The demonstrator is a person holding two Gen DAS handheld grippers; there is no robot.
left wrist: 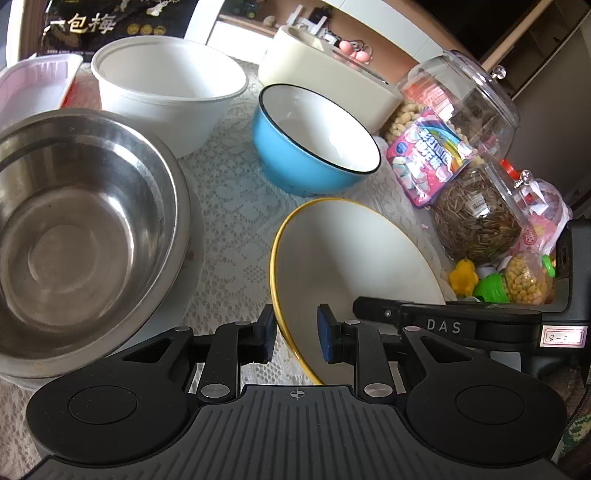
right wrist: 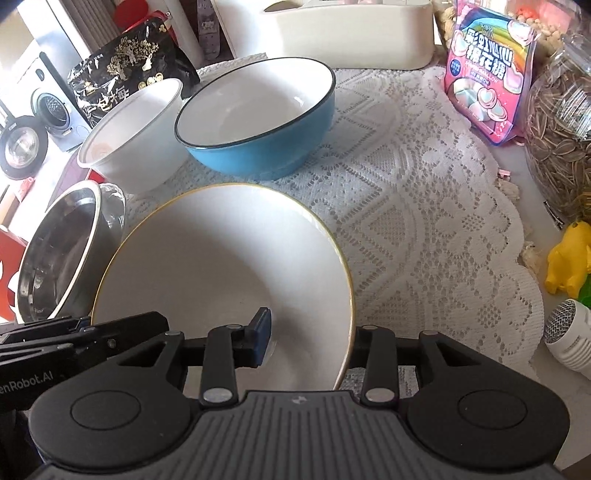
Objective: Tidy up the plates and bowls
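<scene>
The yellow-rimmed plate (left wrist: 351,254) stands tilted over the lace-covered tabletop (right wrist: 424,206), its near edge caught from both sides. The left gripper (left wrist: 297,338) straddles the plate's left rim, one pad under and one inside; the right gripper (right wrist: 306,338) pinches the right rim, though its outer pad is hidden behind the plate, so that clamp is probably firm rather than surely. Both are grasping the plate. The steel bowl (left wrist: 85,236) lies just left, the blue bowl (left wrist: 314,140) beyond.

"DAS" stands on the right tool (left wrist: 373,306); "nRobot.AI" on the left tool (right wrist: 37,343), lower left. "包梅" marks the black bag (left wrist: 110,18); "棉花糖" the pink pouch (right wrist: 487,74).
</scene>
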